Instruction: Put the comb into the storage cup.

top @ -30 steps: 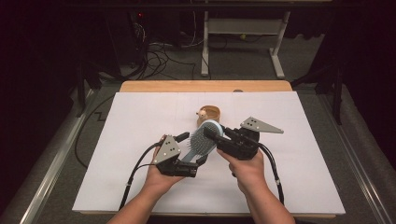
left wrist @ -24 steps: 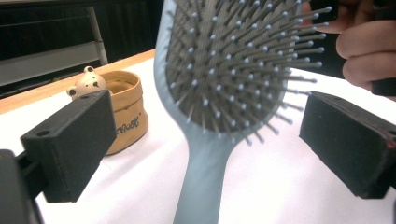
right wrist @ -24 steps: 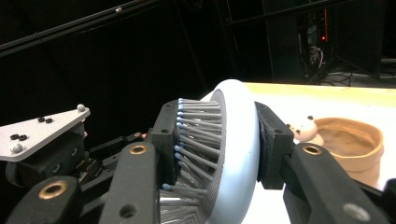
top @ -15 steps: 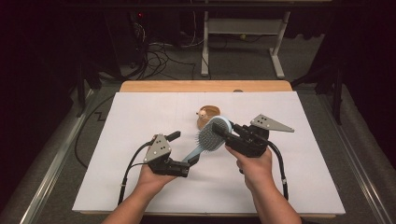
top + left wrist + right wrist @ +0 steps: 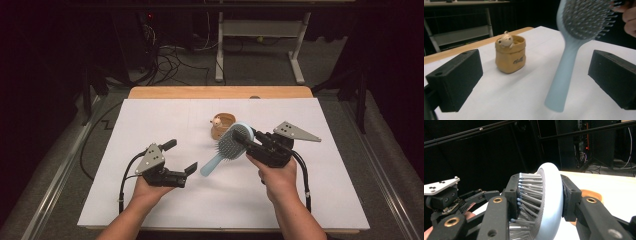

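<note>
A light blue hairbrush (image 5: pixel 227 150) hangs tilted above the white sheet, handle pointing down to the left. My right gripper (image 5: pixel 246 138) is shut on its head; in the right gripper view the two jaws clamp the bristled head (image 5: pixel 541 202) from both sides. My left gripper (image 5: pixel 179 156) sits lower left of the handle, open, its jaws having just been opening. In the left gripper view the handle (image 5: pixel 564 80) stands between the wide jaws, touching neither. A small tan bag (image 5: pixel 222 126) with a little figure peeking out stands upright behind the brush.
A white sheet (image 5: pixel 150 200) covers the table, with a wooden edge (image 5: pixel 220 92) at the back. Metal rails run along both sides. A white table frame (image 5: pixel 260 45) and cables on the floor lie beyond in the dark.
My left gripper has drawn back to the left, away from the brush handle, with its jaws spread wider. The right gripper keeps its hold on the brush head and has shifted slightly right.
</note>
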